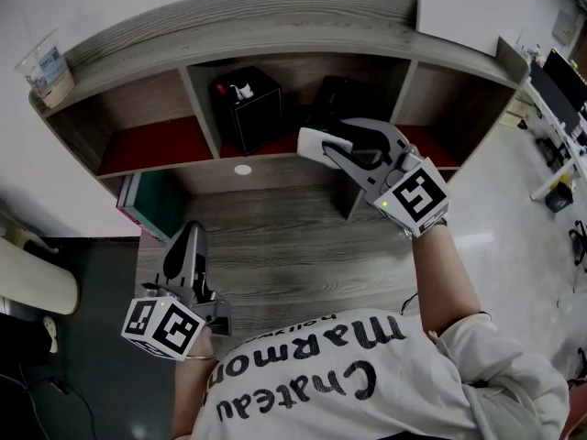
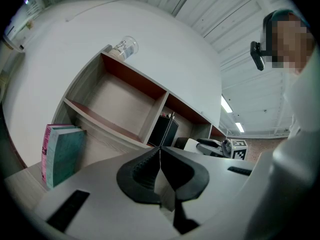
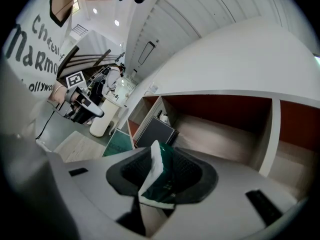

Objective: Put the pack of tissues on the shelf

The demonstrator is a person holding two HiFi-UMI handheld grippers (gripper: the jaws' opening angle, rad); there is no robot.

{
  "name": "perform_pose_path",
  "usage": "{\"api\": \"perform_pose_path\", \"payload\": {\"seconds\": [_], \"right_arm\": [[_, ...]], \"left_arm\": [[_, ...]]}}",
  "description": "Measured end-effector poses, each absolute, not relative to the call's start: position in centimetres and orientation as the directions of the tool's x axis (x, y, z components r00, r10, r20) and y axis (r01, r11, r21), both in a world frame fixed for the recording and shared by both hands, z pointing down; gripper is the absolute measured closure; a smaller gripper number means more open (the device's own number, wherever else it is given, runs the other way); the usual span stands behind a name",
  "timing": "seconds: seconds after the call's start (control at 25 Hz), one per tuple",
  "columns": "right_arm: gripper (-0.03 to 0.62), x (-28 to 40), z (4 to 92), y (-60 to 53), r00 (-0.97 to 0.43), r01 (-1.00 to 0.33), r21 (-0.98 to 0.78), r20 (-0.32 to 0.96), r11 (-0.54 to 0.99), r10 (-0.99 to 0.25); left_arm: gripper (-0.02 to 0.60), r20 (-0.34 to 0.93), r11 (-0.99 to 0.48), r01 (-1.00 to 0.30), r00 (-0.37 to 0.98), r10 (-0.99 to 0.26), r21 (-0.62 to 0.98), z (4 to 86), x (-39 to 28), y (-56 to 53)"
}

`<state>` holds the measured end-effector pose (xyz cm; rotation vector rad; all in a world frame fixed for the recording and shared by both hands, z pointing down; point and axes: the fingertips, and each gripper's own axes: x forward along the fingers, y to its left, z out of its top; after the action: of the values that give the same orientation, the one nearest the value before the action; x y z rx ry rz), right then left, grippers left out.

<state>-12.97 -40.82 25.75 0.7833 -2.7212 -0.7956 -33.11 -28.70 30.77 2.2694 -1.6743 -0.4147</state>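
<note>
On the person's white shirt [image 1: 303,379], at the near edge of the head view, "Chateau Marmon" is printed upside down; in the right gripper view "ollywo" is seen below it. No other print can be read

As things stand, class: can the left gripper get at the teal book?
Probably yes: the left gripper, shut and empty, has only bare desk between it and the teal book.

Left bay [image 1: 147,122] at 10 o'clock free. Black boxes [image 1: 248,108] block middle bay [image 1: 275,159] at 12, gap right of them to divider [image 1: 404,90] at 1. Book [image 1: 151,204] at 9.
</note>
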Motion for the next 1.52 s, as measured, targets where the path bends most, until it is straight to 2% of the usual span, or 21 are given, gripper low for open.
{"api": "perform_pose_path", "payload": {"seconds": [0.56, 1.16, 1.52], "right_arm": [[0.447, -13.0, 25.8, -40.9, -0.834, -0.467, 0.512, 0.017, 0.721, -0.552], [0.403, -13.4, 25.5, -41.0, -0.747, -0.556, 0.509, 0.041, 0.657, -0.664], [0.407, -14.0, 24.3, -37.3, -0.719, -0.627, 0.457, -0.027, 0.631, -0.695]], "left_arm": [[0.563, -0.058, -0.331, -0.859, 0.336, -0.940, 0.390, 30.5, -33.3, -30.3], [0.563, -0.041, -0.422, -0.825, 0.440, -0.897, 0.375, 30.7, -35.5, -31.3], [0.563, -0.033, -0.466, -0.796, 0.493, -0.869, 0.386, 32.2, -35.5, -29.9]]}}
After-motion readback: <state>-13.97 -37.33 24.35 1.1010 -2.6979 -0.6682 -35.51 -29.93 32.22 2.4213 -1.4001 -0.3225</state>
